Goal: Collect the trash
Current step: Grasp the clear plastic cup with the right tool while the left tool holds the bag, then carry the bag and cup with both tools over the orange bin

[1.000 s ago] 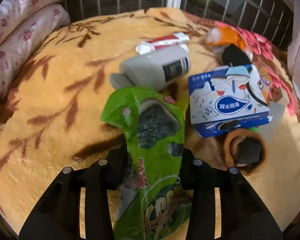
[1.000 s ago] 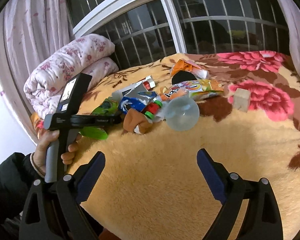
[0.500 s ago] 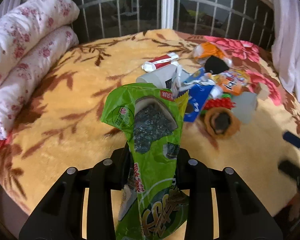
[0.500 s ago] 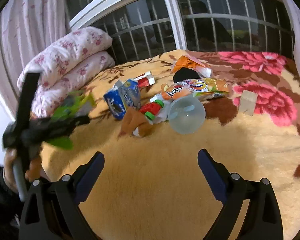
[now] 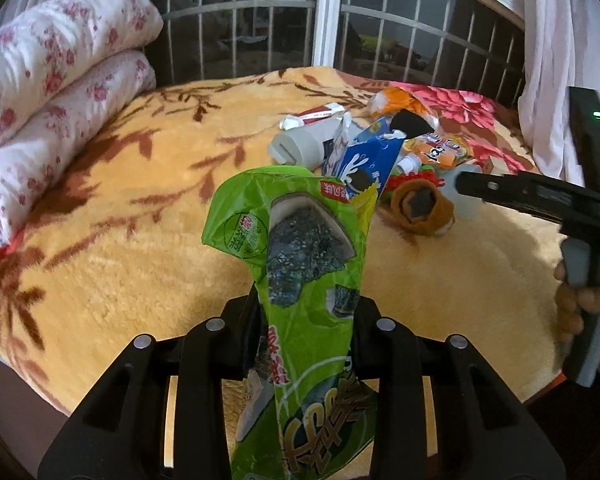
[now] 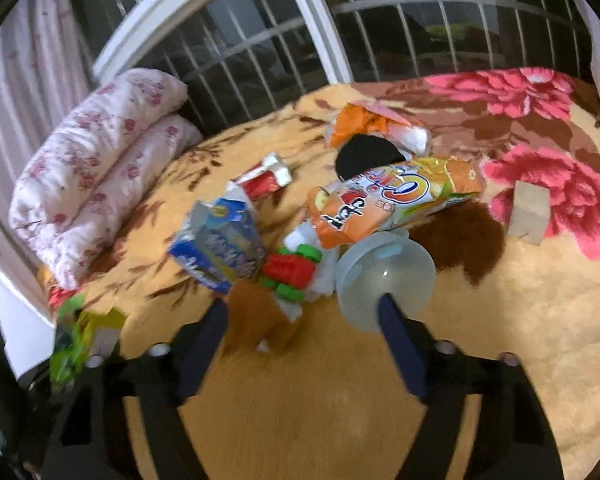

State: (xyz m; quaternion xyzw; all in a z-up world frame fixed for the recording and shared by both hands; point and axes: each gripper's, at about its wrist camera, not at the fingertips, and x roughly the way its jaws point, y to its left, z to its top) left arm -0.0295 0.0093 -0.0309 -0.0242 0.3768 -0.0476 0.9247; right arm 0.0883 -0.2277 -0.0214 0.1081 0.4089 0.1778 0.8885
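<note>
Green snack wrapper (image 5: 312, 280) — in left gripper (image 5: 305, 322)

Glossy crinkled plastic green wrapper (image 5: 300, 280), fluffy plush blanket (image 5: 140, 240), translucent matt plastic cup (image 6: 384, 276).

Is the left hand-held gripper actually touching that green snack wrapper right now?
Touching. In the left wrist view the left hand-held gripper has both fingers pressed against the sides of the green snack wrapper, which stands up between them, lifted off the blanket.

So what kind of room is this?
Probably a bedroom: a fluffy yellow blanket with brown leaves covers a bed, a folded pink-flowered white quilt lies on it, and a barred window stands behind.
</note>
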